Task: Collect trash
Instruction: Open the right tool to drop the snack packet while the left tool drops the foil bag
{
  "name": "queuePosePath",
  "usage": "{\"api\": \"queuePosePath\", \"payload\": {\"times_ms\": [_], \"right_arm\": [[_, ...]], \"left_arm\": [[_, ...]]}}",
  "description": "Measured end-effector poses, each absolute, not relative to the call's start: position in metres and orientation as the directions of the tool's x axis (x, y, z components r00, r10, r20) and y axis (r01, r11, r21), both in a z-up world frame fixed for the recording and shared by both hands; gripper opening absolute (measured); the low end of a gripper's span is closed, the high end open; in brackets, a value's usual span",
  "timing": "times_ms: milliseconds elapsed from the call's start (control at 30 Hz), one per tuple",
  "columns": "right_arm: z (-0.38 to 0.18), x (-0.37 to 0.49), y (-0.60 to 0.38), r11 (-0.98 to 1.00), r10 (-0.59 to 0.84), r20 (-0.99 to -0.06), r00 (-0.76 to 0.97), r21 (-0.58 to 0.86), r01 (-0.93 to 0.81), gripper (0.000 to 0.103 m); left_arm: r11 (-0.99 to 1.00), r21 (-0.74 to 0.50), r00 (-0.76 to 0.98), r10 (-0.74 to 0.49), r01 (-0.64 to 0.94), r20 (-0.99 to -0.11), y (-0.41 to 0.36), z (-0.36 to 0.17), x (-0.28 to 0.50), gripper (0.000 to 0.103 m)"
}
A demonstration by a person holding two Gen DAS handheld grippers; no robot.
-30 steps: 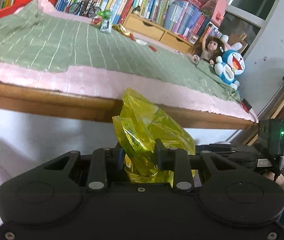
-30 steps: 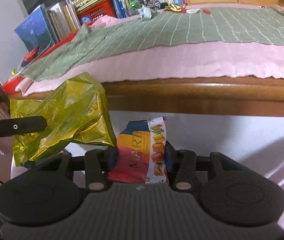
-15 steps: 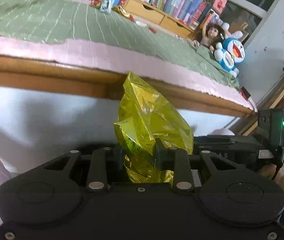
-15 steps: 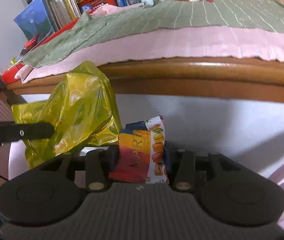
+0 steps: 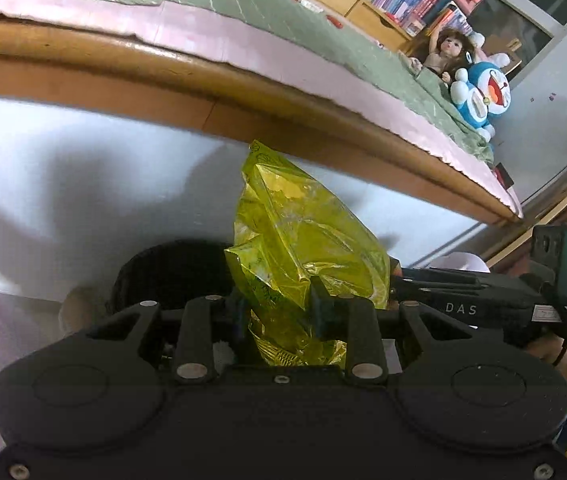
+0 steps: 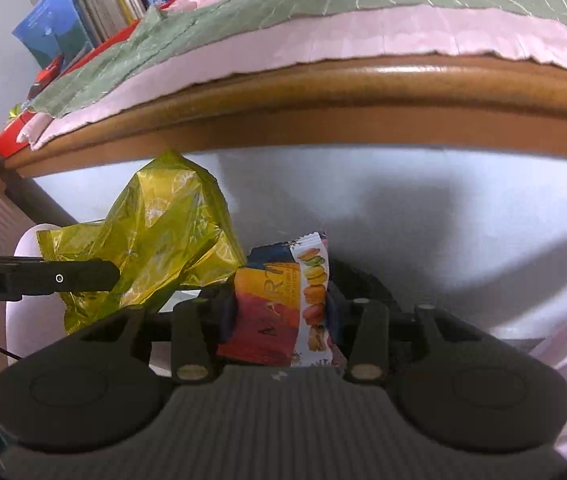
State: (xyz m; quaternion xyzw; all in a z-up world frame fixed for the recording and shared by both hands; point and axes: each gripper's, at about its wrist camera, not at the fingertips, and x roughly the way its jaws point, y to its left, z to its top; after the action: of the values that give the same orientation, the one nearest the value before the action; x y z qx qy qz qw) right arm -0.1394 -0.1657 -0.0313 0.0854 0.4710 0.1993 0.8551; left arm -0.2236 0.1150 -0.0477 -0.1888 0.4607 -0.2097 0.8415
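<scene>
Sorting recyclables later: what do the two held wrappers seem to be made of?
Yellow wrapper: looks like thin, glossy, see-through plastic film; it crinkles sharply and glints. Macaron packet: probably printed plastic or foil laminate, smooth with a slight sheen and a serrated sealed top; its inner layer is not visible.

The yellow bag [image 5: 307, 264] is thin, glossy, crinkled plastic film, partly see-through. The wrapper [image 6: 287, 304] is smooth printed foil with a crimped edge at 12 o'clock. The bed rail [image 6: 363, 96] is varnished wood with a soft sheen. The green blanket [image 5: 283, 12] at 12 o'clock is matt stitched cloth over a pink sheet [image 5: 211, 40] with a rough edge. Both gripper housings are matt black plastic with metal screw heads.
</scene>
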Motion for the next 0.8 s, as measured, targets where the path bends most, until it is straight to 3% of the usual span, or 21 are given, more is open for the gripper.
{"api": "queuePosePath", "payload": {"times_ms": [167, 367, 433, 533, 800], "right_arm": [[-0.034, -0.135, -0.162, 0.911, 0.408, -0.781, 0.472, 0.318, -0.262, 0.049], [-0.042, -0.126, -0.161, 0.921, 0.388, -0.802, 0.455, 0.317, -0.227, 0.079], [-0.044, -0.123, -0.162, 0.921, 0.389, -0.803, 0.451, 0.322, -0.220, 0.094], [-0.046, -0.121, -0.162, 0.924, 0.378, -0.815, 0.439, 0.308, -0.225, 0.103], [-0.051, -0.117, -0.160, 0.935, 0.348, -0.835, 0.426, 0.279, -0.218, 0.103]], "left_arm": [[0.848, -0.497, 0.478, -0.520, 0.187, -0.708, 0.109, -0.050, -0.217, 0.028], [0.847, -0.501, 0.466, -0.521, 0.178, -0.715, 0.108, -0.053, -0.208, 0.028], [0.849, -0.501, 0.466, -0.515, 0.166, -0.719, 0.108, -0.055, -0.206, 0.028], [0.854, -0.497, 0.465, -0.506, 0.153, -0.726, 0.108, -0.057, -0.203, 0.028], [0.866, -0.473, 0.438, -0.493, 0.164, -0.751, 0.101, -0.063, -0.194, 0.028]]}}
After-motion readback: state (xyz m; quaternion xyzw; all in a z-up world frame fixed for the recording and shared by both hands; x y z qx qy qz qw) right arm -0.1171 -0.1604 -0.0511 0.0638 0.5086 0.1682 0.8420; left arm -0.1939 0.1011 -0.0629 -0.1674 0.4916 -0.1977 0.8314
